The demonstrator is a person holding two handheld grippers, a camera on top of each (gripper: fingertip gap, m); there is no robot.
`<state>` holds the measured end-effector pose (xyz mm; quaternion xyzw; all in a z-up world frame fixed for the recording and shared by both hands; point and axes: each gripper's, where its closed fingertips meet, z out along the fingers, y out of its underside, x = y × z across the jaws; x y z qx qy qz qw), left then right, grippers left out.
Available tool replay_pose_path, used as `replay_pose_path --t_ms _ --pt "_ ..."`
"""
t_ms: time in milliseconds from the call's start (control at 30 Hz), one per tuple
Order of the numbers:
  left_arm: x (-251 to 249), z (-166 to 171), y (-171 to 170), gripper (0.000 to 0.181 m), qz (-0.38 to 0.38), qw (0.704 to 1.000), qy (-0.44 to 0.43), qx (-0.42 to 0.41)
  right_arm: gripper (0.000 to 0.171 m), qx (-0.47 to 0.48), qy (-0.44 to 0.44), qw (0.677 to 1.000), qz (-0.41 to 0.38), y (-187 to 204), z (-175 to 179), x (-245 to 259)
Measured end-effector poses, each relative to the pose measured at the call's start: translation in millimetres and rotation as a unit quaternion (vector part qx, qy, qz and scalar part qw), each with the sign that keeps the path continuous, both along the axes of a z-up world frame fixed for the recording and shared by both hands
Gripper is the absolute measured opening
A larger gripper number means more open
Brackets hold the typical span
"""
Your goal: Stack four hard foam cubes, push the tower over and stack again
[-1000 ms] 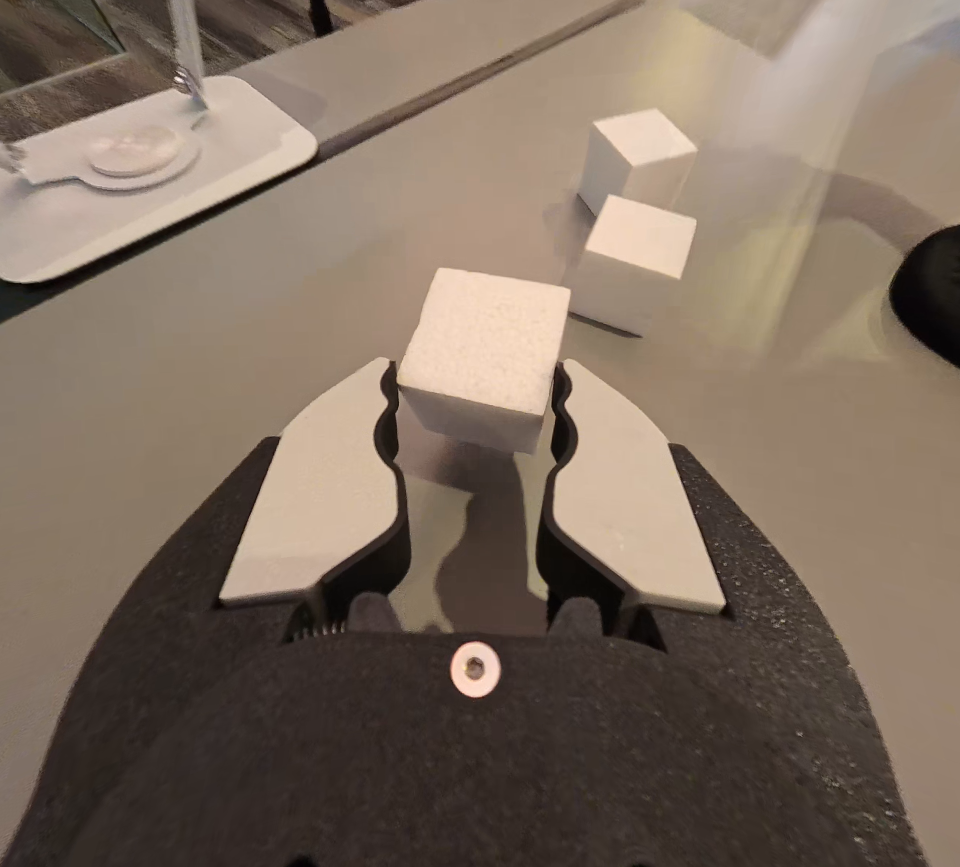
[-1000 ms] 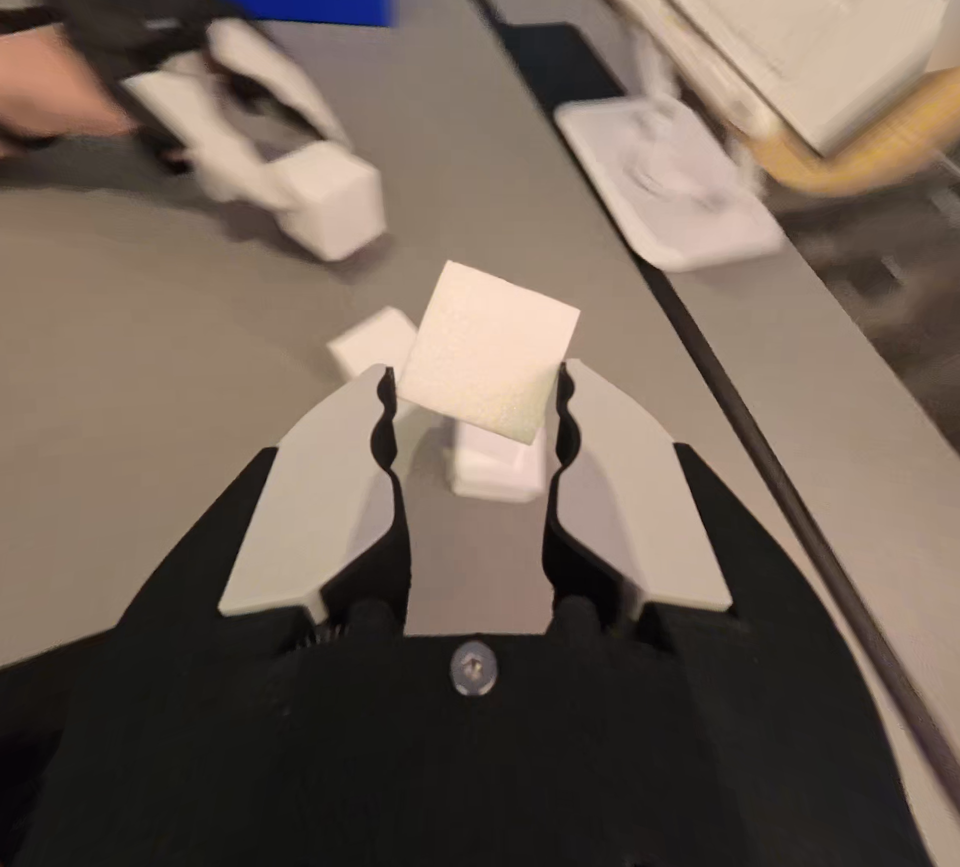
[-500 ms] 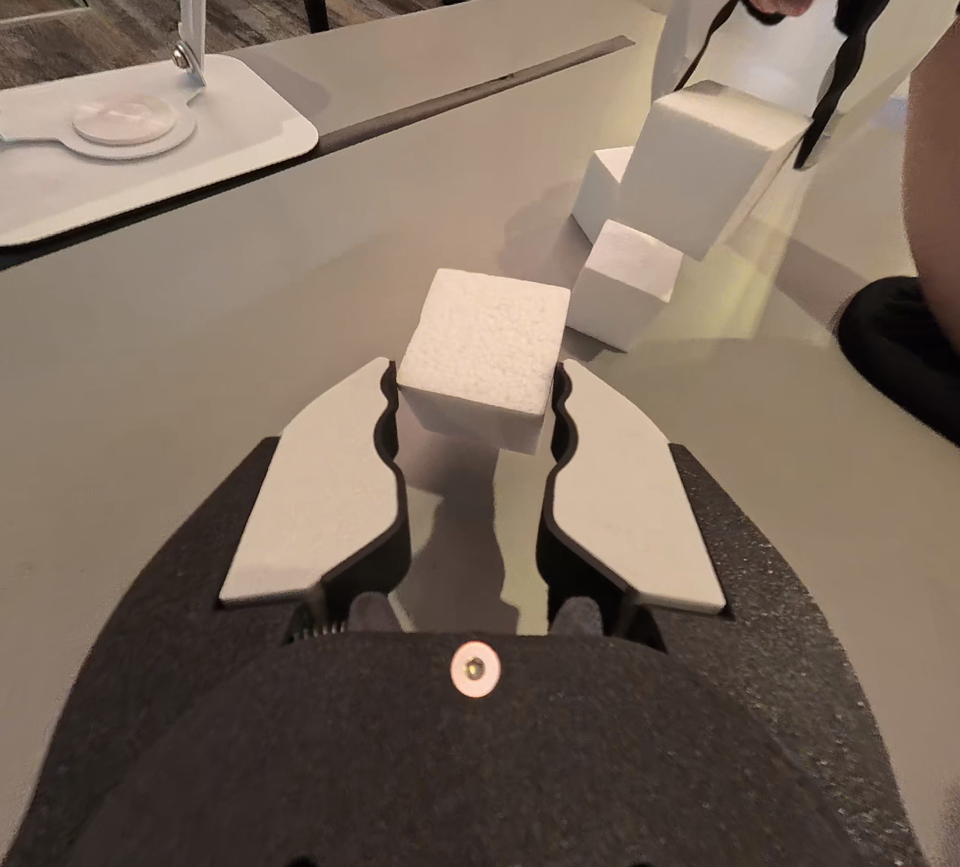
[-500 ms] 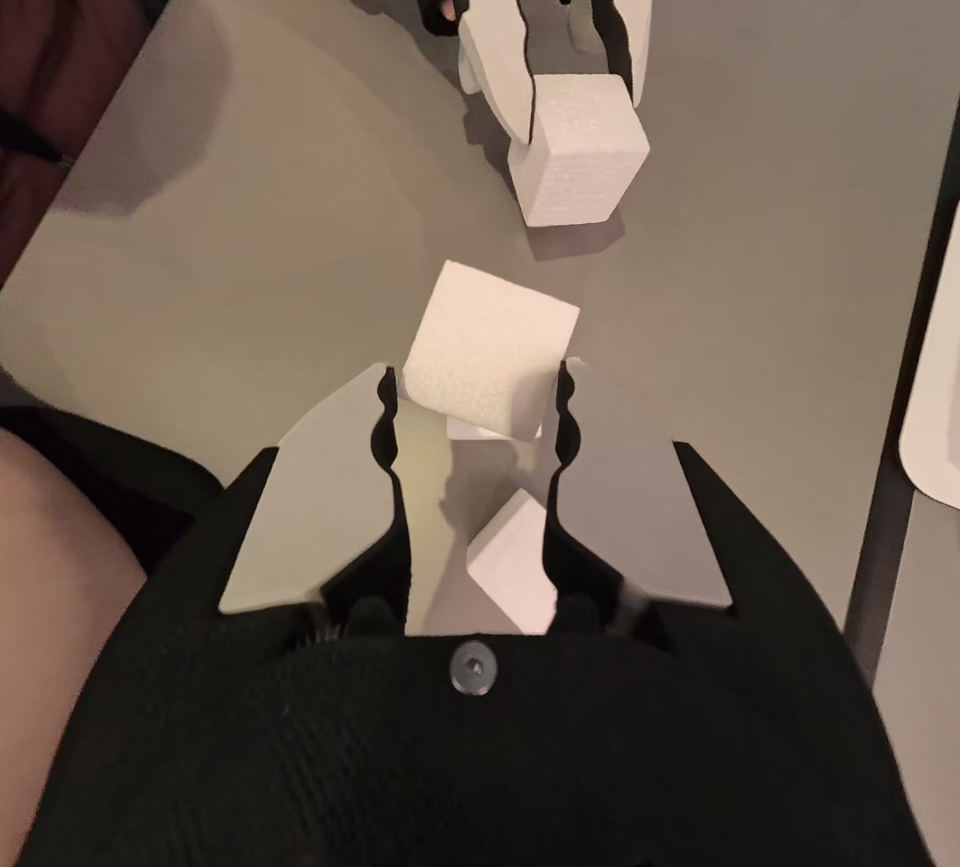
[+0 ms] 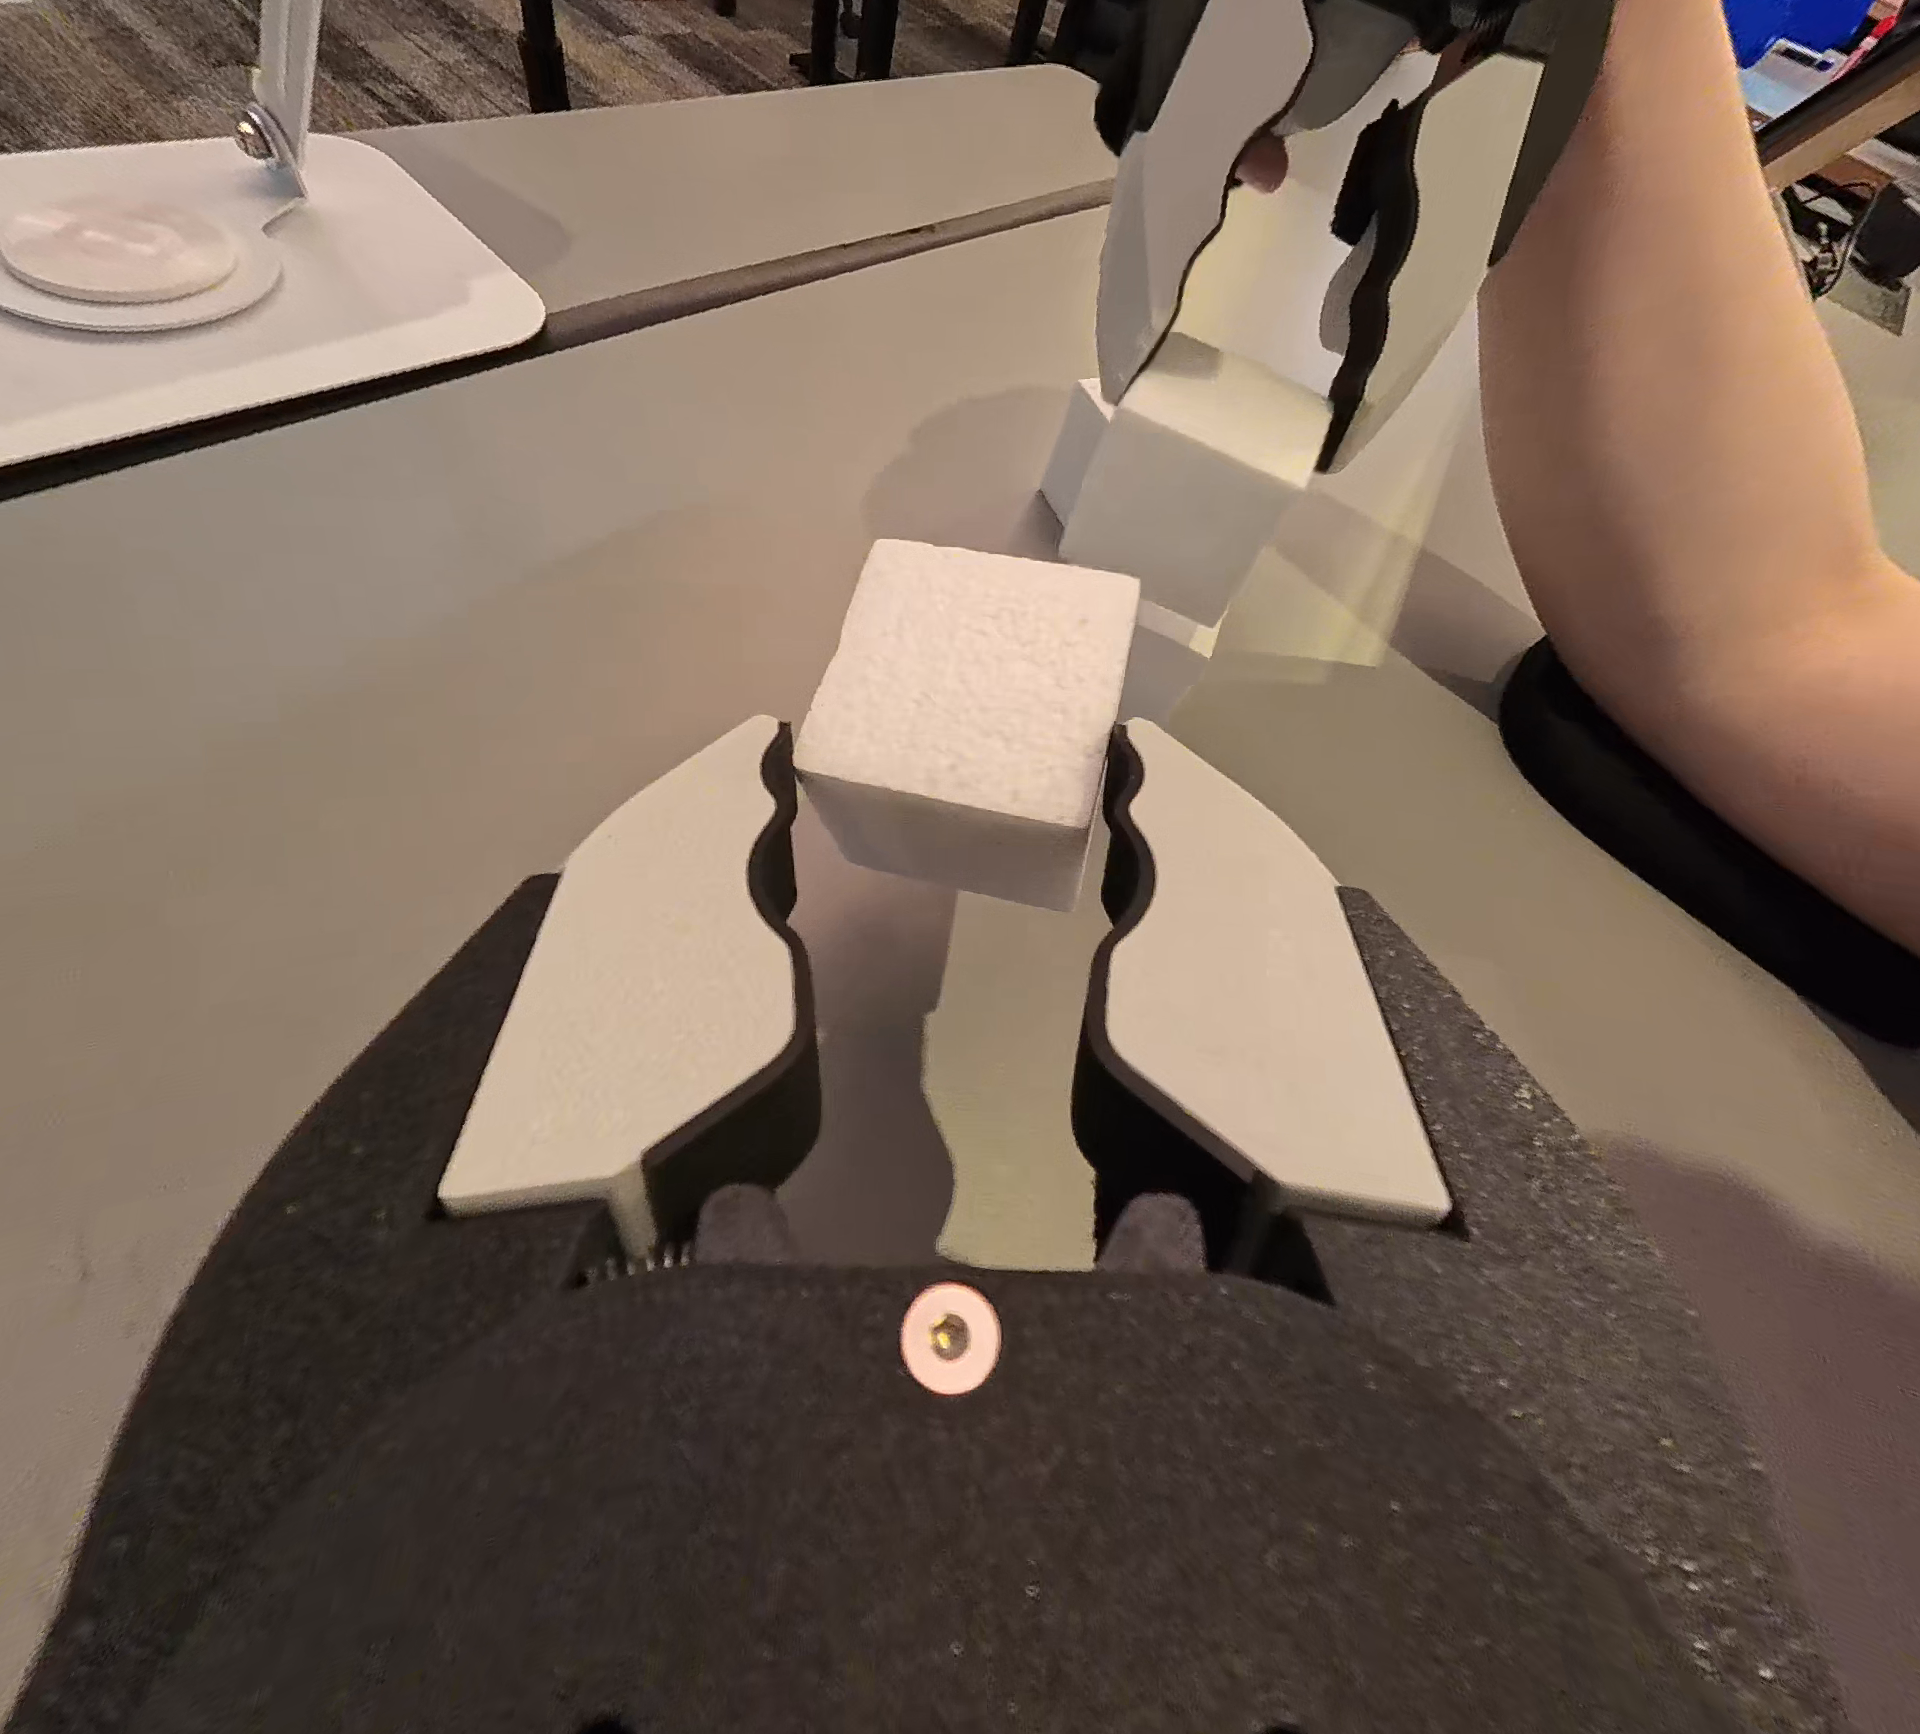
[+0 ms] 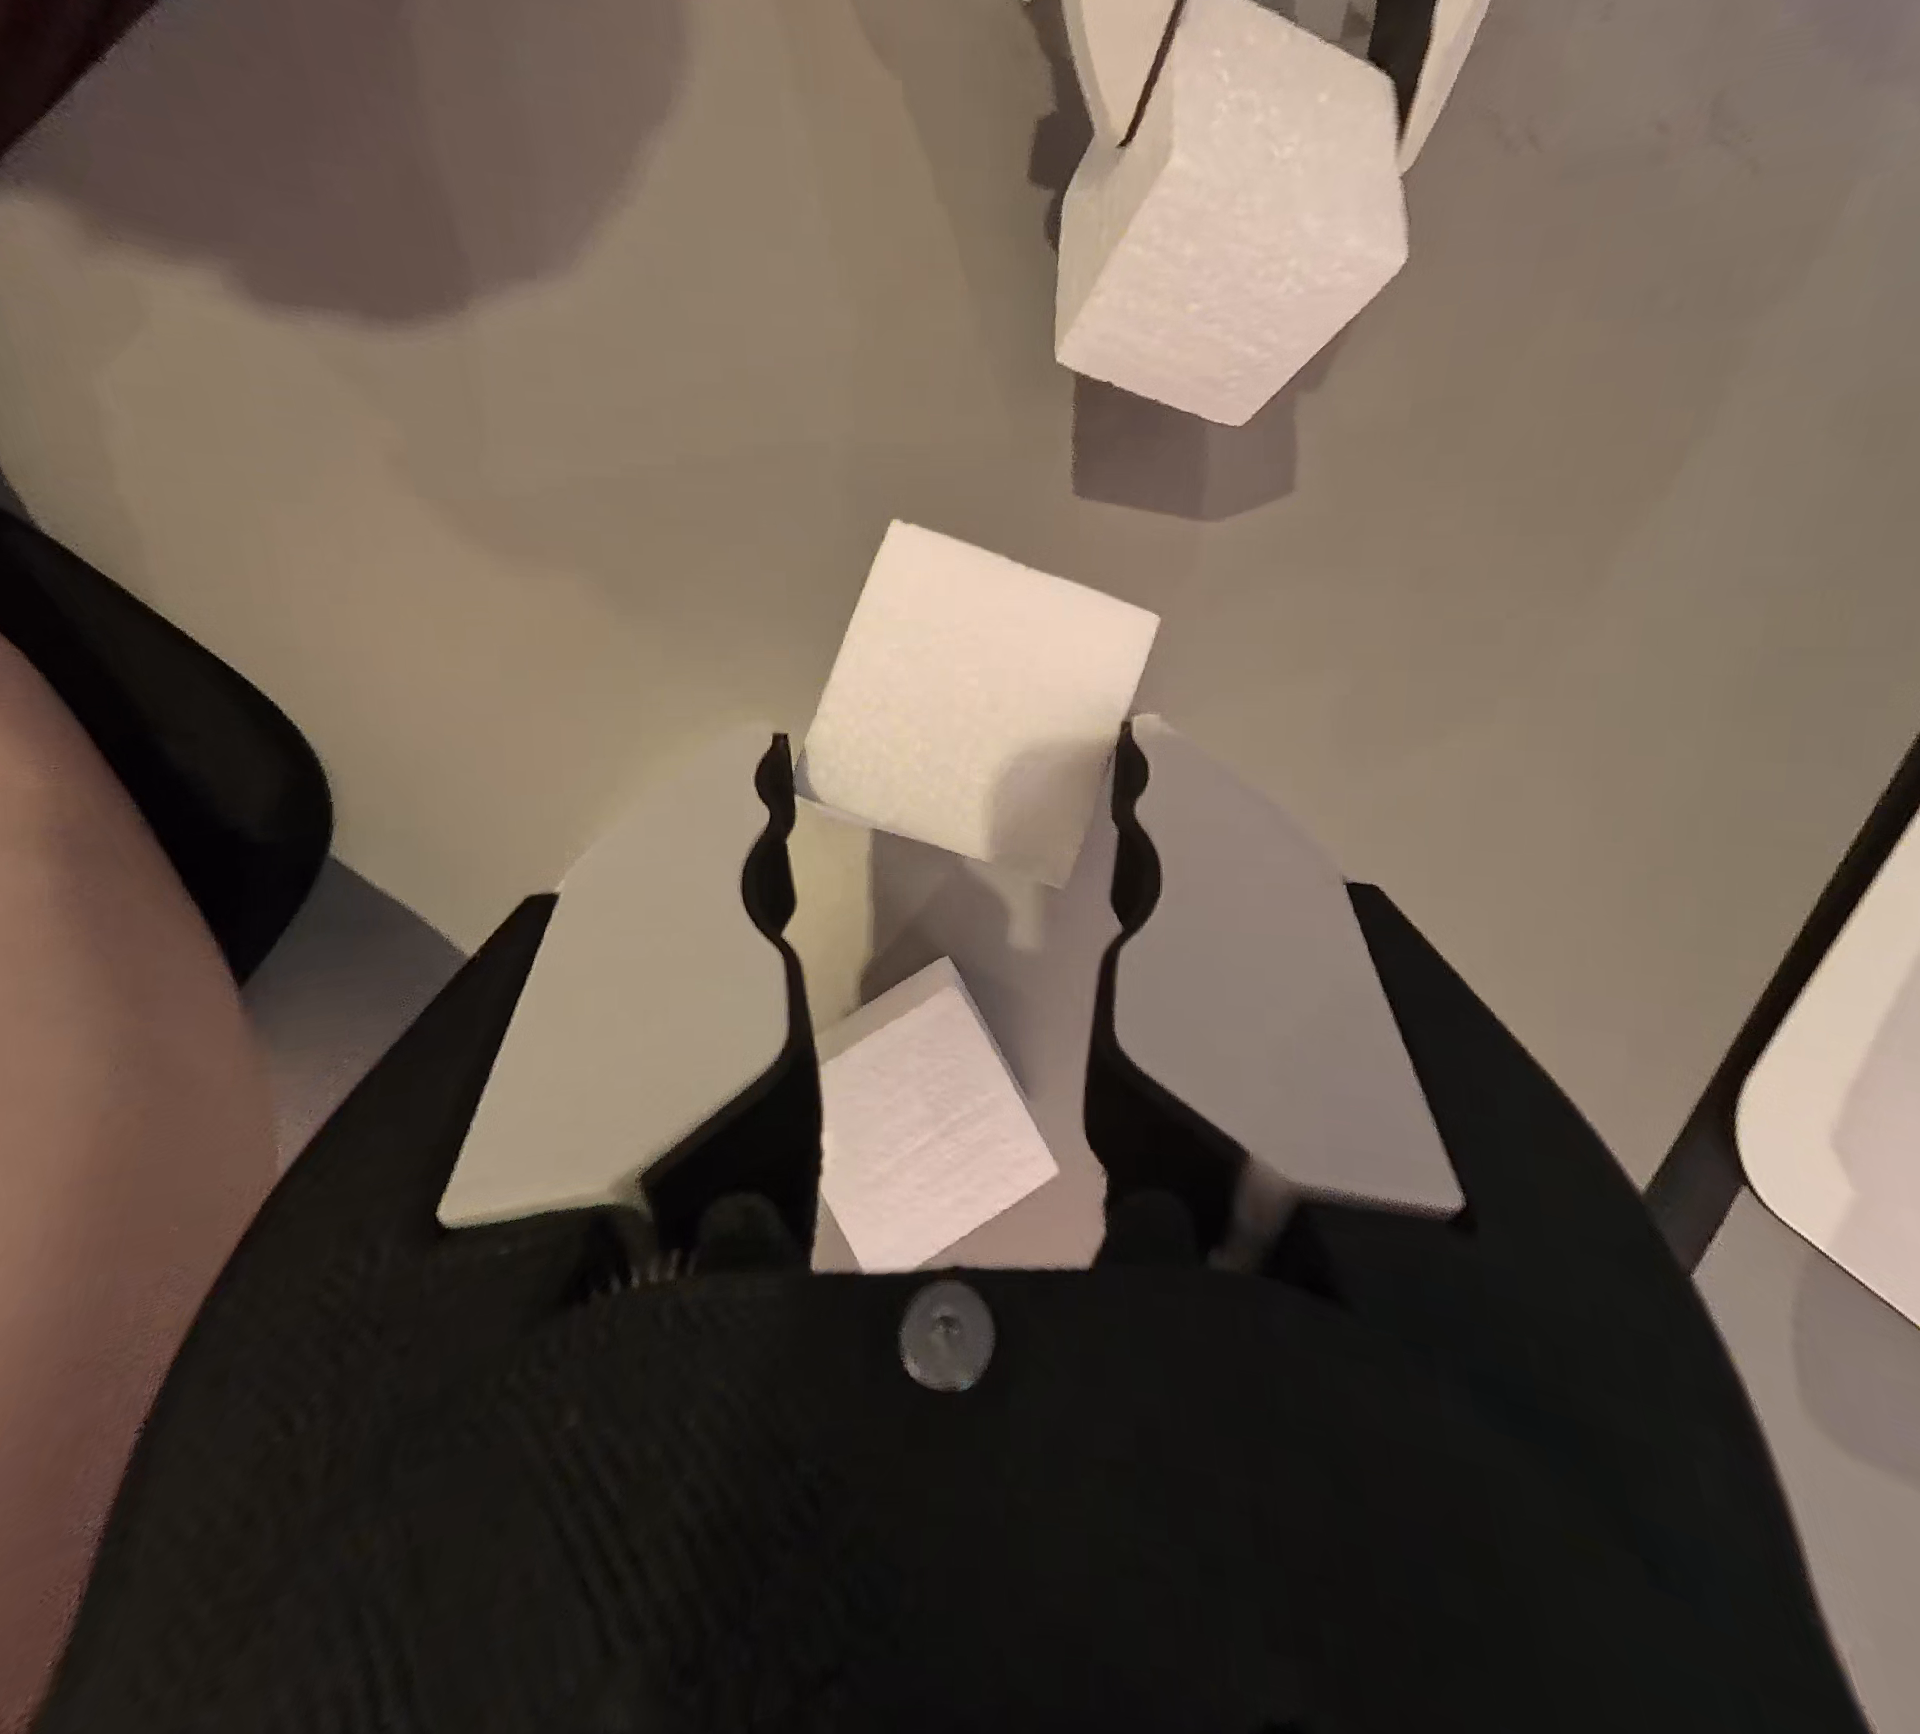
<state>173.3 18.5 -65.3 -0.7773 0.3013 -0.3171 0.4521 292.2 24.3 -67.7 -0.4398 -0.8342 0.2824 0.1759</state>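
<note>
Four white foam cubes are in view. My left gripper (image 5: 951,739) is shut on one cube (image 5: 961,718) and holds it just above the grey table (image 5: 416,645). My right gripper (image 5: 1236,406) is shut on a second cube (image 5: 1184,479) and holds it tilted, close over a third cube (image 5: 1169,661) on the table. The fourth cube (image 5: 1075,448) rests just behind. In the right wrist view my right gripper (image 6: 951,739) holds its cube (image 6: 977,697); the fourth cube (image 6: 920,1123) shows between the fingers. The left gripper (image 6: 1278,53) and its cube (image 6: 1236,198) are farther off.
A white stand base (image 5: 260,282) sits on the neighbouring table at the back left, past a dark seam (image 5: 831,271). A person's forearm (image 5: 1714,437) rests on a black pad (image 5: 1662,853) at the right. Chairs and table legs stand behind. My right fingertips sit around 12 centimetres from my left ones.
My right gripper has swung in with its cube and come down over the two cubes on the table. My left gripper has kept its cube and stayed nearly still.
</note>
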Motion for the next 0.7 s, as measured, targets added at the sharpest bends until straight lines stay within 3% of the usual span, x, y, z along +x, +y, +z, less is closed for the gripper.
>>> replay_pose_path --t_ms 700 --pt "6.3 -2.9 -5.7 0.057 -0.017 1.000 0.001 -0.005 0.061 0.016 -0.012 1.000 -0.001 -2.5 -9.7 0.1"
